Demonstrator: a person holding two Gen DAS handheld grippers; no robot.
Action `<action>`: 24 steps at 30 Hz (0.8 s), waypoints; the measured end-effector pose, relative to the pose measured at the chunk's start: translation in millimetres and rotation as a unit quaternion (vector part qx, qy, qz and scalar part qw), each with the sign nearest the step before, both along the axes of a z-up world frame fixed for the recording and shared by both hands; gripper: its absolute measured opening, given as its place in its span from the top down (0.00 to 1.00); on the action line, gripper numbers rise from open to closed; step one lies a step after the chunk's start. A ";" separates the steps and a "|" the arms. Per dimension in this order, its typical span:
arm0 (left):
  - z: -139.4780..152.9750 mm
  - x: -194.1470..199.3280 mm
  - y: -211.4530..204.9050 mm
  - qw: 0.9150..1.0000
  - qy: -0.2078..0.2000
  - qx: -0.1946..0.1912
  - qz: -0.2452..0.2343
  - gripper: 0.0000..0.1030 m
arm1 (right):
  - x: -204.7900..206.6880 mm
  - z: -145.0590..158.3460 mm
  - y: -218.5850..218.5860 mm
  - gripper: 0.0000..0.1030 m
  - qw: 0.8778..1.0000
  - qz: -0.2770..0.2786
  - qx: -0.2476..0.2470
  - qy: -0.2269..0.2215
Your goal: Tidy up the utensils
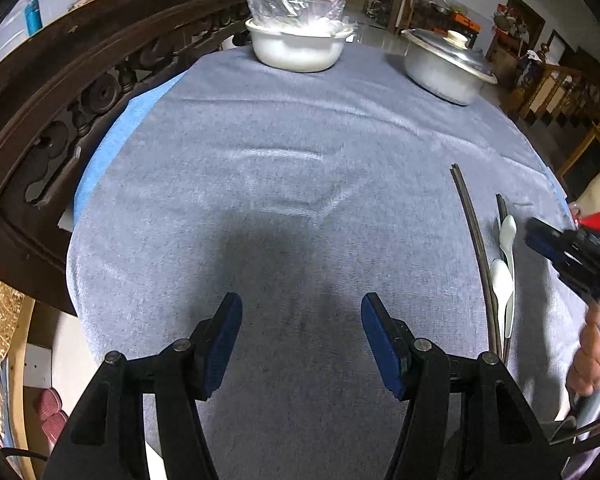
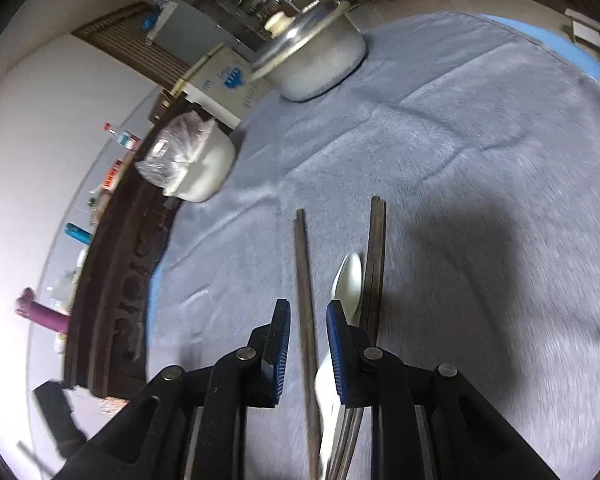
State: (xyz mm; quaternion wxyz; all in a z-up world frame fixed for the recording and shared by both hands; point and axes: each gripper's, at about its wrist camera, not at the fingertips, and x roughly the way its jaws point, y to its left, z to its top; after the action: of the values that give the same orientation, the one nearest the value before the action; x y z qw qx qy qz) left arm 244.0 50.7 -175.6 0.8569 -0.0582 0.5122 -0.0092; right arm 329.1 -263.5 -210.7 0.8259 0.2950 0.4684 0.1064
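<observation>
On the grey cloth (image 1: 260, 160) at the right lie a dark chopstick pair (image 1: 476, 240), a second dark pair (image 1: 502, 208) and two white spoons (image 1: 508, 232) (image 1: 502, 284). My left gripper (image 1: 302, 320) hangs open over bare cloth, with nothing between its fingers. My right gripper (image 1: 540, 236) hovers over the utensils. In the right wrist view its jaws (image 2: 308, 312) stand a narrow gap apart. The left chopstick pair (image 2: 303, 264) runs under that gap, and the pads do not touch it. A spoon (image 2: 350, 276) and the other chopsticks (image 2: 376, 248) lie just right of it.
A white bowl holding a plastic bag (image 1: 300, 48) and a lidded metal pot (image 1: 444, 72) stand at the far edge. A carved dark wooden rail (image 1: 60, 112) borders the table's left side. A hand (image 1: 592, 352) holds the right gripper's handle.
</observation>
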 end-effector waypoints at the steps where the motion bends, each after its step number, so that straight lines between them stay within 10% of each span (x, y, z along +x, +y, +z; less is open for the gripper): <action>1: 0.1 0.5 -0.6 1.000 -0.001 0.000 -0.003 0.39 | 4.2 -2.8 1.3 0.79 1.000 -0.002 -0.004 0.006; 14: 9.1 20.3 -44.7 0.991 -0.029 -0.025 -0.128 0.54 | 10.5 -0.9 13.1 0.94 0.998 -0.008 -0.067 -0.001; 24: 1.2 45.7 -131.5 0.952 -0.026 -0.056 -0.299 0.54 | -32.4 16.6 -24.0 0.94 0.998 -0.033 -0.034 -0.034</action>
State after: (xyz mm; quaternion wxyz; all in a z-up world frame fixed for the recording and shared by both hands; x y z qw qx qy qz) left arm 289.7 -80.8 -174.3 0.8232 0.0498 0.4820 -0.2957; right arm 296.6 -287.5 -194.1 0.8538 0.2785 0.4337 0.0732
